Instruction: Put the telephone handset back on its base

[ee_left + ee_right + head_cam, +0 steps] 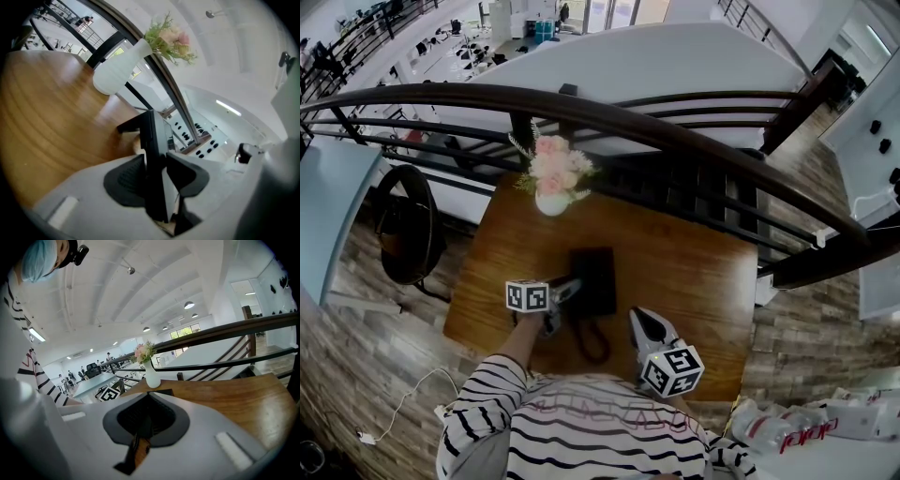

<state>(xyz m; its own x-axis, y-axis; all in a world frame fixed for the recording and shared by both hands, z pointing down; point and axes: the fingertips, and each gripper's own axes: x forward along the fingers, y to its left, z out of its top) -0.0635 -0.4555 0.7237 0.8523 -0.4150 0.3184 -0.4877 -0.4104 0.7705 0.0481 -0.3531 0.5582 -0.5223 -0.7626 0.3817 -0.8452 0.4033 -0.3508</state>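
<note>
A black telephone base (pixel 598 281) sits mid-table, and its coiled cord (pixel 592 345) loops toward me. In the head view my left gripper (pixel 560 302) is at the phone's left edge. In the left gripper view the black handset (pixel 152 136) stands edge-on between the two dark pads (pixel 124 180), which flank it without clearly pressing, so the left gripper (pixel 157 161) reads as open. My right gripper (pixel 645 323) hovers just right of the cord, near the table's front edge. Its tips meet in the right gripper view (pixel 147 397), and nothing is held there. A bit of cord (pixel 137 448) shows beneath it.
A white vase of pink flowers (pixel 551 187) stands at the far edge of the wooden table (pixel 694 272), just behind the phone. A dark curved railing (pixel 675 131) runs behind the table. White packets (pixel 787 427) lie at the lower right, and a round black stool (pixel 408 225) stands to the left.
</note>
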